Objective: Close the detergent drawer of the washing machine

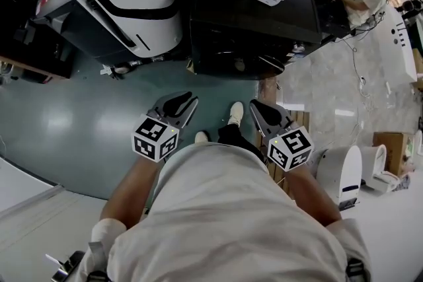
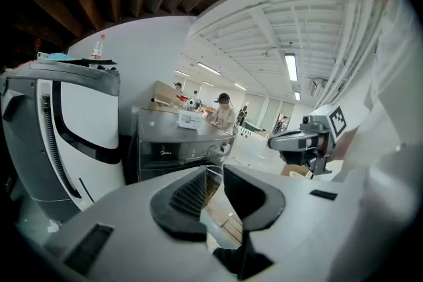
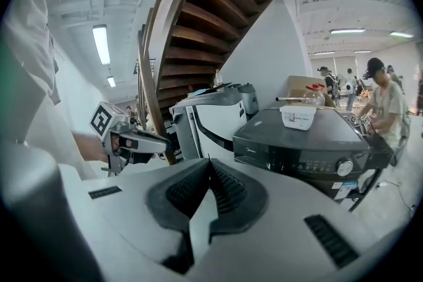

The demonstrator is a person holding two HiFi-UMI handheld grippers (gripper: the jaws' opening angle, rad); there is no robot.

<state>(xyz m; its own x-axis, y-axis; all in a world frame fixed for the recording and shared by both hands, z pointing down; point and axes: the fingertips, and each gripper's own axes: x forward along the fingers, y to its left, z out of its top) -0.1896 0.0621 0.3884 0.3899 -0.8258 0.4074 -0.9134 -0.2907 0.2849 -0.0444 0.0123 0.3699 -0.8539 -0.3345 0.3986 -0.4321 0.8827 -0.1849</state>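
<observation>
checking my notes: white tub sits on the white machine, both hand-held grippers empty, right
No. The tub sits on the dark washer, not the white machine, as the right gripper view shows. The left hand-held gripper and right hand-held gripper are empty.

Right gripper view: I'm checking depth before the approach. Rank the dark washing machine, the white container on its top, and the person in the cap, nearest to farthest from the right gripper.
1. Dark washing machine, ahead and slightly right.
2. White container, farther back on the machine's top.
3. Person in the cap, far right, behind the machine.
</observation>
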